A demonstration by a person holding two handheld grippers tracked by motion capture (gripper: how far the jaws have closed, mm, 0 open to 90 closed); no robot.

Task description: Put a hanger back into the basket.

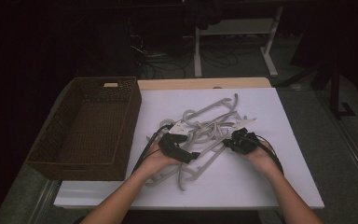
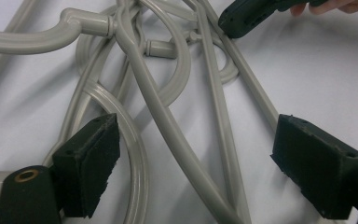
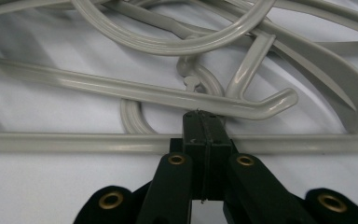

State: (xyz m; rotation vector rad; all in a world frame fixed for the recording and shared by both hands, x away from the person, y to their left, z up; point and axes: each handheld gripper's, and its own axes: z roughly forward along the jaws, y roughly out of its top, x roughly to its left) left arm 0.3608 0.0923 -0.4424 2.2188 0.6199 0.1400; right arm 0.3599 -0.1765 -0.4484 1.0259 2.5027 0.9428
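Several grey hangers [image 1: 204, 130] are heaped at the white worktop's [image 1: 270, 186] middle; the wicker basket [image 1: 91, 126] at its left edge is seen bare inside. The left gripper [image 2: 193, 154] is spread over hanger bars, unpressed; the right gripper [image 3: 204, 140] is clenched, nothing seen between its pads

One wicker basket [image 1: 89, 126] and a tangled pile of grey hangers [image 1: 205, 128] (too interlaced to count exactly).

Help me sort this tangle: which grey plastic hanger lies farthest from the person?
The grey plastic hanger at the pile's far edge, its hook pointing away past the others, apart from both tools.
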